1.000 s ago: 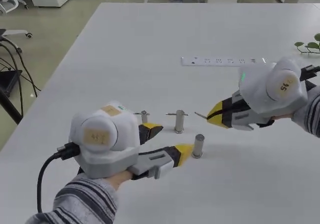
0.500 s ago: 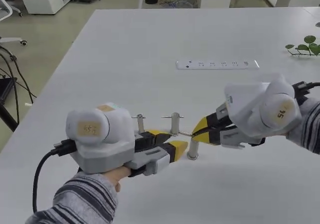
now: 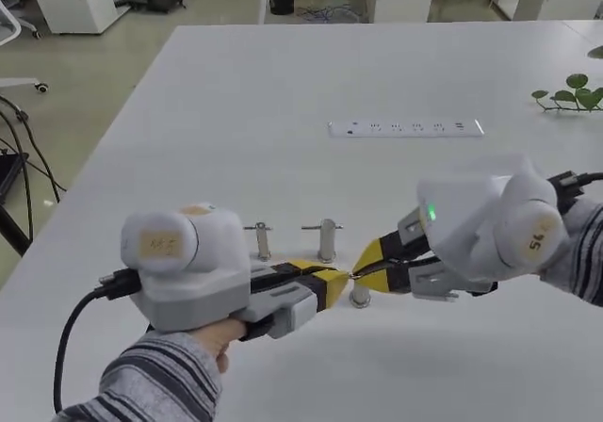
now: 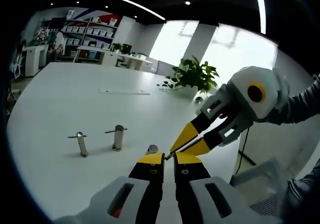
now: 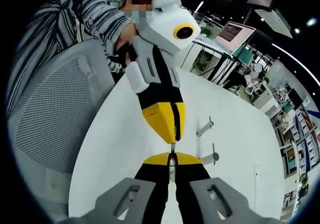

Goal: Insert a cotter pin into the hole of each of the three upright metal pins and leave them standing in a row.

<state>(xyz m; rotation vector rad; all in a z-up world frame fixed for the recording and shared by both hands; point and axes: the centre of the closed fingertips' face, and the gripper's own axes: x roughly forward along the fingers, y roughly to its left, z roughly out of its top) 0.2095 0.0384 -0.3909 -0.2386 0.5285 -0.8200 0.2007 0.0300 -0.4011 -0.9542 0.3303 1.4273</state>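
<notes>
**Head view.** Your left gripper [image 3: 325,276] and right gripper [image 3: 369,264] meet tip to tip above the third metal pin [image 3: 359,297]. Only the base of that pin shows below the yellow tips. A thin cotter pin [image 3: 355,273] bridges the tips, and it is hard to make out. The left pin [image 3: 263,241] and middle pin [image 3: 326,240] stand upright just behind, each with a cotter pin through its top. The tan labels [image 3: 158,245] on the gripper bodies carry handwritten figures that you cannot read with certainty. Open table [image 3: 283,111] lies between the pins and the power strip [image 3: 405,128]. A plant [image 3: 568,96] sits at the right edge.

**Left gripper view.** The left gripper [image 4: 168,158] has its jaws drawn together. You cannot tell whether they pinch the end of the cotter pin. The top of the third metal pin [image 4: 152,148] shows just beyond the left jaw tip, and the rest is covered. The right gripper [image 4: 189,140] enters from the right and touches the tips.

**Right gripper view.** The right gripper [image 5: 171,159] is clamped on the cotter pin [image 5: 172,148], which runs straight into the closed yellow tips of the left gripper [image 5: 173,129]. The printing on that yellow tip is too small to read. The two finished pins [image 5: 204,129] [image 5: 211,158] stand to the right. The table edge and a mesh chair [image 5: 55,114] lie to the left.
</notes>
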